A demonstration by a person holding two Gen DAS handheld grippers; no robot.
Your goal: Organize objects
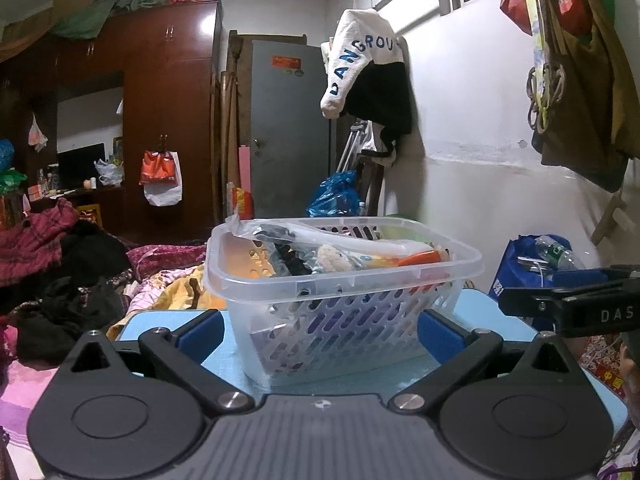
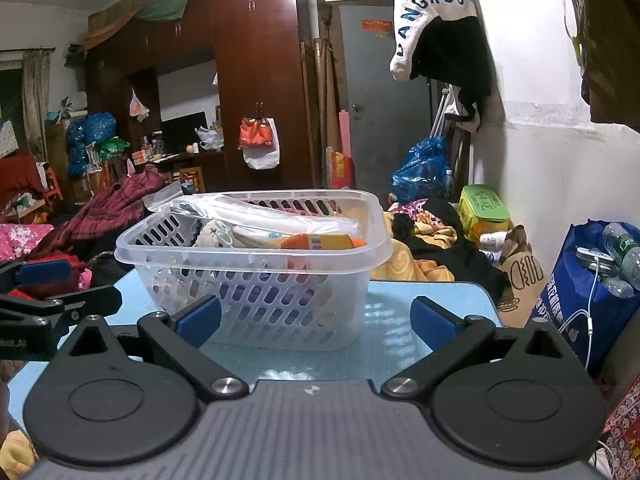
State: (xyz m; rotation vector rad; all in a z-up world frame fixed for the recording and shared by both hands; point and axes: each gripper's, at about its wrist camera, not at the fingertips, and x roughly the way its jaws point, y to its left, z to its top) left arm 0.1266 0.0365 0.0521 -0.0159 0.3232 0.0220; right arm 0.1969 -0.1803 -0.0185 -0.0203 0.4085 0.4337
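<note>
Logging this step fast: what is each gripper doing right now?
Left gripper: open, holding nothing, jaws spread in front of the basket.
Right gripper: open, holding nothing, jaws wide apart near the basket.

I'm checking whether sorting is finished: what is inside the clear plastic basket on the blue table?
The basket holds a clear plastic bag lying on top, an orange package and a whitish fuzzy item. Whatever lies deeper is covered and hidden behind the perforated walls.
</note>
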